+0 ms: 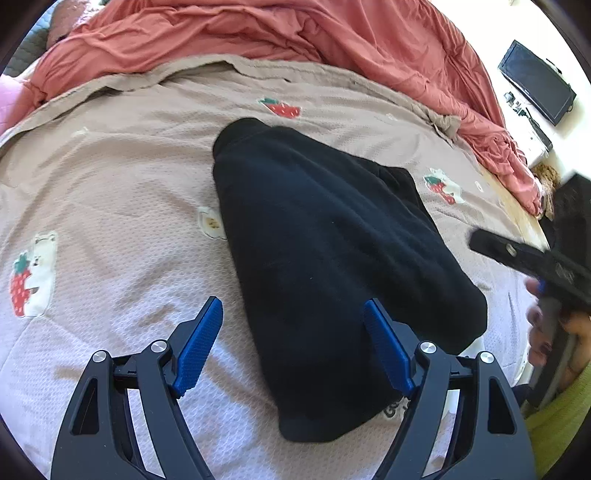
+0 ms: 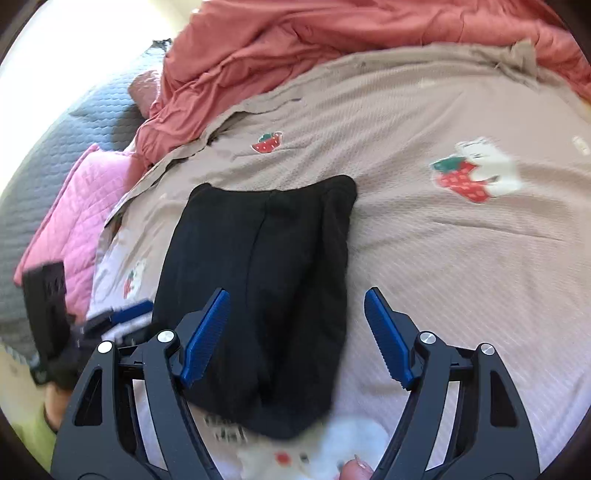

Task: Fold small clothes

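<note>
We've got the black folded fleece garment [image 1: 332,266] lying flat on the beige waffle-textured bedspread with strawberry-and-bear patches [image 1: 110,192], roughly dead centre of the bed. In the left wrist view it runs as a long strip from about 11 o'clock down to 5 o'clock, with one narrow end far from us and the other down between our fingers. In the right wrist view the same garment [image 2: 266,288] runs from 12 o'clock down to 6, with a vertical seam or crease showing down its middle.

Our left tool [image 1: 293,347] is released, blue-padded fingers [image 1: 199,347] spread wide and holding nothing. One finger is over bare bedspread, the other over the garment's near end; we can't tell if they touch the cloth.

Our right tool [image 2: 297,339] is released too, jaws wide apart and empty. Its 9 o'clock finger sits over the garment, and the other one is over the bedspread [image 2: 461,258].

Each tool shows up blurred in the other's camera: the right one at 3 o'clock in the left view, the left one at 8 o'clock in the right view.

Behind it all, at 12 o'clock, there's a rumpled salmon-red duvet [image 1: 258,33], plus a pink quilted pillow [image 2: 81,206] at 9 o'clock in the right view. A black flat monitor [image 1: 535,81] is up at 2 o'clock in the left view.
</note>
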A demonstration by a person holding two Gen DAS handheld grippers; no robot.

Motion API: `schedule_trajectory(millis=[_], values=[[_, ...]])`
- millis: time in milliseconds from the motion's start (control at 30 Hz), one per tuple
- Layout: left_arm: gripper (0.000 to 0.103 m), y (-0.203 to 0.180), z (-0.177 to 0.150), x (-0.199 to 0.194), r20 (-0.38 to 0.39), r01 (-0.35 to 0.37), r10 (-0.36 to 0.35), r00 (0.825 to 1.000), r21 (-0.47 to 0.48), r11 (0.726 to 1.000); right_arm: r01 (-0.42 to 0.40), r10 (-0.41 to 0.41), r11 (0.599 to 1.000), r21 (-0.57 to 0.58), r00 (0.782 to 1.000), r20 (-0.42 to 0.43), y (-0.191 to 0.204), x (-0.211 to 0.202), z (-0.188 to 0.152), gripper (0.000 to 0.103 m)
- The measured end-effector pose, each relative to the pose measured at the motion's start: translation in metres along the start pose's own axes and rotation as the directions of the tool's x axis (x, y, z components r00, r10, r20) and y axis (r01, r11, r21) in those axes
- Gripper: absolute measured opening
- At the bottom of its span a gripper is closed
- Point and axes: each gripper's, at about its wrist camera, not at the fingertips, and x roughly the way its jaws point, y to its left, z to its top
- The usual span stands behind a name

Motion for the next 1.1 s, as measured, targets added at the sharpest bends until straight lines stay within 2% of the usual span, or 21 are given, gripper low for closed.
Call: schedule_trajectory(millis=[167,300,367,400,500,600,733,900,1000,1100], values=[[0.084,0.001,0.006,0.017,-0.032,0.021,-0.021,0.999,-0.012,1.000,-0.012,0.017,0.999,0.049,0.995,-0.099,-0.005,0.047,0.011,0.074],[0.090,0.007,0.009,0.032,-0.048,0.045,-0.047,0.998,-0.030,0.999,-0.064,0.073,0.996,0.062,0.985,-0.156,-0.009,0.069,0.005,0.076],[0.090,0.010,0.010,0.038,-0.053,0.072,-0.074,0.996,-0.052,0.996,-0.089,0.096,0.995,0.049,0.985,-0.144,-0.008,0.074,0.005,0.076],[0.090,0.012,0.011,0.043,-0.053,0.096,-0.100,0.994,-0.068,0.993,-0.104,0.109,0.994,0.046,0.984,-0.140,-0.009,0.075,0.004,0.069],[0.081,0.010,0.012,0.047,-0.044,0.121,-0.124,0.991,-0.080,0.989,-0.158,0.158,0.987,0.016,0.979,-0.127,-0.004,0.074,0.005,0.046],[0.073,0.003,0.014,0.042,-0.030,0.115,-0.117,0.993,-0.072,0.991,-0.180,0.176,0.983,-0.037,0.980,-0.090,0.003,0.063,0.004,0.034],[0.064,-0.007,0.021,0.026,0.007,0.124,-0.124,0.992,-0.049,0.991,-0.204,0.202,0.979,-0.022,0.978,-0.043,0.004,0.047,0.007,0.032],[0.063,-0.026,0.032,0.014,0.046,0.136,-0.135,0.990,-0.014,0.991,-0.198,0.199,0.980,-0.035,0.979,0.044,0.005,0.020,0.017,0.032],[0.063,-0.037,0.038,0.015,0.049,0.132,-0.132,0.990,0.013,0.991,-0.165,0.168,0.985,-0.047,0.982,0.084,0.000,0.009,0.023,0.032],[0.063,-0.041,0.039,0.024,0.040,0.102,-0.104,0.994,0.029,0.994,-0.127,0.130,0.991,-0.036,0.988,0.078,-0.008,0.014,0.025,0.032]])
